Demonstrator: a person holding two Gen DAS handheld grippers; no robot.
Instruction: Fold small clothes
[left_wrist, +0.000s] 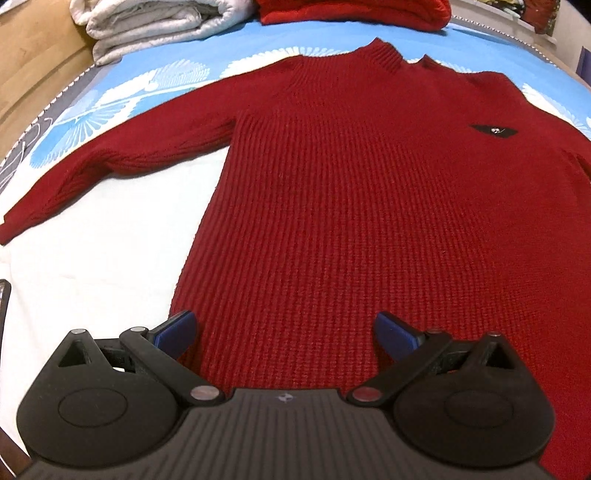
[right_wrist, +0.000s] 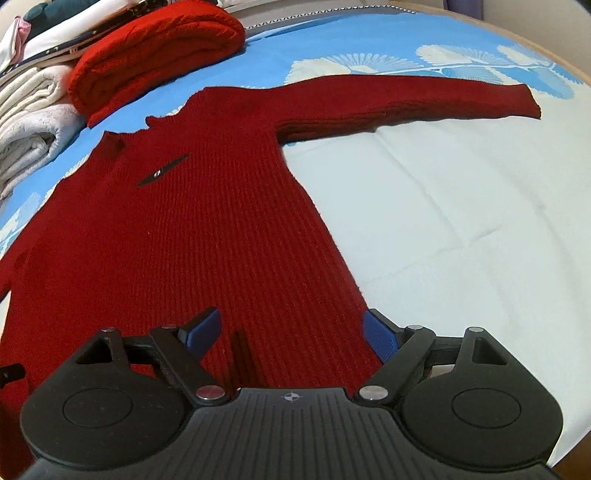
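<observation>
A dark red knitted sweater (left_wrist: 351, 184) lies flat and face up on the bed, collar away from me, with a small black badge (left_wrist: 493, 131) on its chest. One sleeve (left_wrist: 110, 158) stretches out to the left in the left wrist view; the other sleeve (right_wrist: 406, 98) stretches right in the right wrist view. My left gripper (left_wrist: 284, 332) hovers open over the sweater's lower left corner, nothing between its blue pads. Over the lower right part of the same sweater (right_wrist: 184, 229), my right gripper (right_wrist: 291, 332) stands open, its right pad at the garment's side edge.
A folded bright red knit (right_wrist: 159, 48) and folded white blankets (left_wrist: 155, 22) lie at the head of the bed. The sheet (right_wrist: 461, 221) is white near me and blue with white flowers further off. A wooden bed frame (left_wrist: 33, 70) runs along the left.
</observation>
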